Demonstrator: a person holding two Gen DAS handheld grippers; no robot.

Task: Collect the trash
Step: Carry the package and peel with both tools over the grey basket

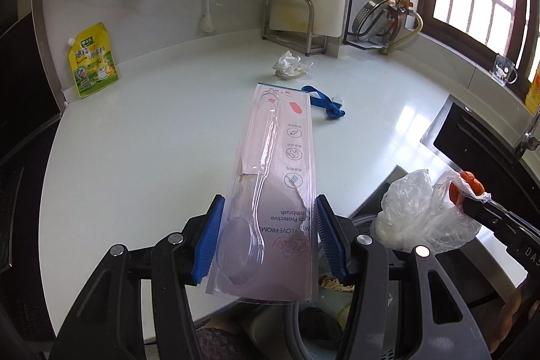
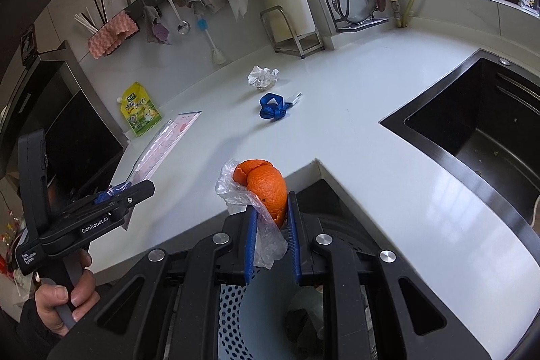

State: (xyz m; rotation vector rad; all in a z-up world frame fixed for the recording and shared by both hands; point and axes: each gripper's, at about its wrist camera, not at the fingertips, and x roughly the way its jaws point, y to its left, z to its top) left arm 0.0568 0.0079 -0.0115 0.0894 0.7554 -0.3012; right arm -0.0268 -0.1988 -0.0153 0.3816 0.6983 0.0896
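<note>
While the left gripper (image 1: 270, 235) clamps a clear toothbrush package (image 1: 273, 177) above the counter (image 1: 135, 140), the right gripper (image 2: 271, 231) pinches orange peel (image 2: 265, 184) and a plastic bag (image 2: 266, 242) over a bin (image 2: 236, 309)

Both cams sit on the grippers, close, angled down over the white counter (image 1: 135, 140) toward the back wall. Shared: crumpled wrapper (image 1: 291, 65), blue strap (image 2: 272, 107), yellow pouch (image 2: 140, 109).
</note>
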